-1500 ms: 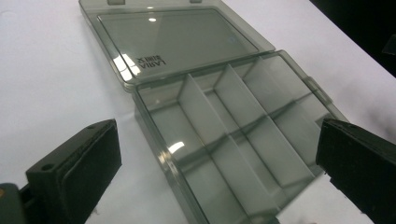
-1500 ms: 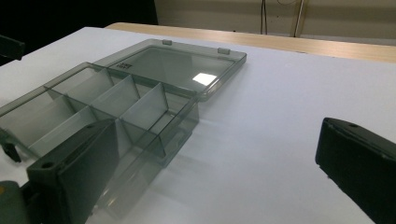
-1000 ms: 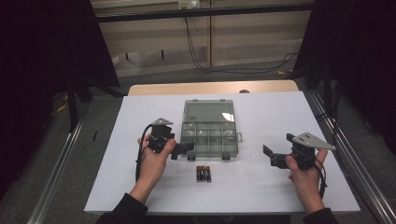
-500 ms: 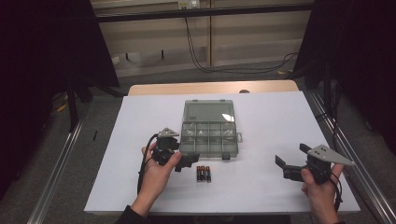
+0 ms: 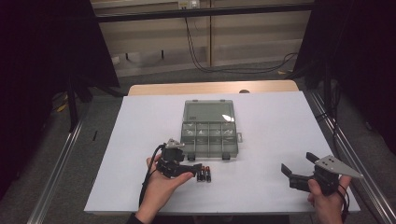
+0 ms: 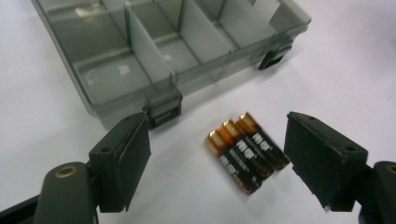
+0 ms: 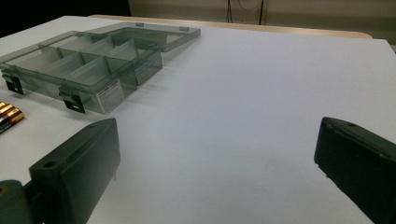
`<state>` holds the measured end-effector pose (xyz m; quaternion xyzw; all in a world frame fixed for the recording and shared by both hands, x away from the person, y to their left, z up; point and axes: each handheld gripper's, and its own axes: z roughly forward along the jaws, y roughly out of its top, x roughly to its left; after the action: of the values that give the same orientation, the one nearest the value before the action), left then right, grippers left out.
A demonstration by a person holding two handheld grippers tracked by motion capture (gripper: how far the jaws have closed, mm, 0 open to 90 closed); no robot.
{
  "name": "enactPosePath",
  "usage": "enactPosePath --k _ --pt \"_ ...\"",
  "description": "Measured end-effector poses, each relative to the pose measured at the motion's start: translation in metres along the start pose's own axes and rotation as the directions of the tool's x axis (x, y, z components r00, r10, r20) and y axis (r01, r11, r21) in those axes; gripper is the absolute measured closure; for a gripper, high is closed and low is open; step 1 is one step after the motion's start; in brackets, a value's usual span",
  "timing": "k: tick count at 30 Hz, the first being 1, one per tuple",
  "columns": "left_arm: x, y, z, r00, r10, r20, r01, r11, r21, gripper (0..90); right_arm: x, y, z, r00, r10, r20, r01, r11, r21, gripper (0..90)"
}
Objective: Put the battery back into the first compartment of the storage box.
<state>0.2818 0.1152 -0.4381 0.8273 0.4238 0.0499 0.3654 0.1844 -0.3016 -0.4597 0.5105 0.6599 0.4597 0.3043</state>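
- The left gripper hovers just above three batteries, its fingers apart on either side of them, having just been closing, not touching
- The batteries lie side by side on the counter, just before the open box
- The right gripper hangs well apart, fingers wide open

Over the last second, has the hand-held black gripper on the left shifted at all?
Yes. The left gripper has come toward the near table edge, from beside the clear grey compartment box down to the three black batteries, its fingers closing somewhat, nothing between them.
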Motion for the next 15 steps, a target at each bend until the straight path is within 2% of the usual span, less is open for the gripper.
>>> enactPosePath --k 3,6,7,12,15 --pt "-0.0006 -0.0020 -0.0006 0.9998 -0.007 -0.020 0.007 0.9999 0.009 28.4 -0.0007 -0.0007 -0.0016 1.0000 0.003 -0.001 -0.003 1.000 -0.008 0.0" --pt "0.0004 -0.0028 -0.0017 0.9999 -0.013 0.003 0.013 0.9997 0.021 34.9 -0.0046 -0.0015 -0.0033 0.9999 0.012 0.007 -0.012 1.000 -0.015 0.2" --pt "-0.0003 -0.0031 -0.0014 1.0000 -0.008 -0.002 0.008 0.9996 0.027 38.1 -0.0056 -0.0019 -0.0031 0.9997 0.018 0.016 -0.018 1.000 -0.019 0.3" --pt "-0.0053 -0.0040 0.0035 0.9995 0.013 0.029 -0.015 0.9958 0.091 48.8 -0.0082 -0.0022 -0.0034 0.9994 0.021 0.027 -0.020 1.000 -0.013 0.8" --pt "-0.0063 -0.0029 0.0057 0.9979 -0.024 0.060 0.018 0.9943 0.106 51.7 -0.0083 -0.0024 -0.0030 0.9993 0.020 0.030 -0.019 1.000 -0.010 1.2"
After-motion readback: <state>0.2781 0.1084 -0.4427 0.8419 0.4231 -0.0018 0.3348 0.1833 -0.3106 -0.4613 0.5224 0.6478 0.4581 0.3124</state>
